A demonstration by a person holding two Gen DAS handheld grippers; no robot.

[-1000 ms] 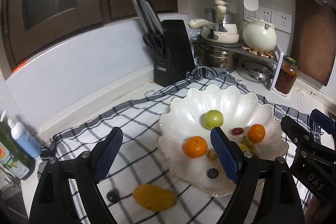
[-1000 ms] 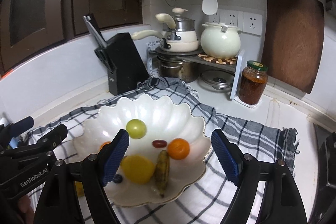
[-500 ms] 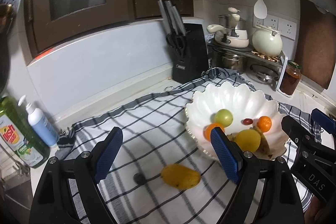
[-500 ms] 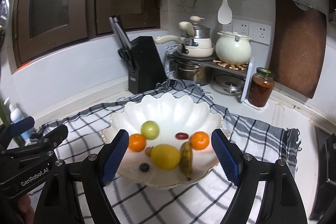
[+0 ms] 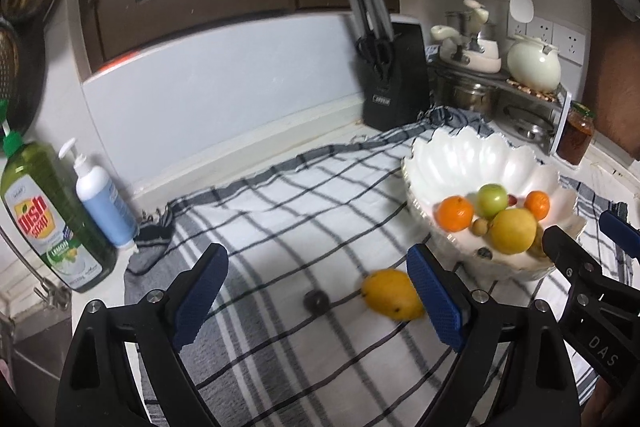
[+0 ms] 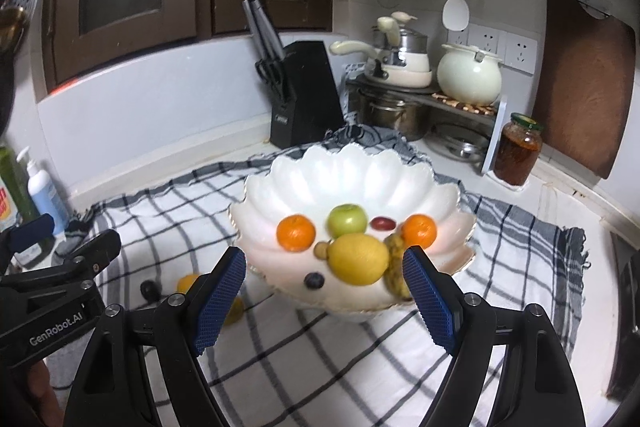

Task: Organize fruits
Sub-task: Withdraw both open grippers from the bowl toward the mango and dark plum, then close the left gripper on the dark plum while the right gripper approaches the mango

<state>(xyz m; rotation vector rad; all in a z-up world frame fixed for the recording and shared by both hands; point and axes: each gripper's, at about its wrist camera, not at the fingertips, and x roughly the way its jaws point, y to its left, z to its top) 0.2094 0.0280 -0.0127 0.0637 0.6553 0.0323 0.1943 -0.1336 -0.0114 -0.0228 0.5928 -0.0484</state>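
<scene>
A white scalloped bowl [image 5: 460, 155] [image 6: 352, 167] stands on a checked cloth. It holds two oranges [image 6: 296, 231], a green apple [image 6: 347, 219], a yellow lemon [image 6: 358, 259], a banana, a red grape and a blueberry. A yellow mango [image 5: 390, 294] and a small dark fruit [image 5: 315, 301] lie on the cloth left of the bowl. My left gripper [image 5: 316, 297] is open and empty above the cloth, near the mango. My right gripper [image 6: 324, 299] is open and empty in front of the bowl.
A black knife block [image 5: 390, 75] stands at the back wall. A rack with pots [image 6: 432, 79] and a jar [image 6: 518, 149] are at the back right. A dish soap bottle [image 5: 44, 219] and a pump bottle [image 5: 102, 195] stand at the left.
Both grippers have pulled back and away from the bowl, which now looks smaller and farther. The left view has swung left, showing the soap bottles. Both stay open.
</scene>
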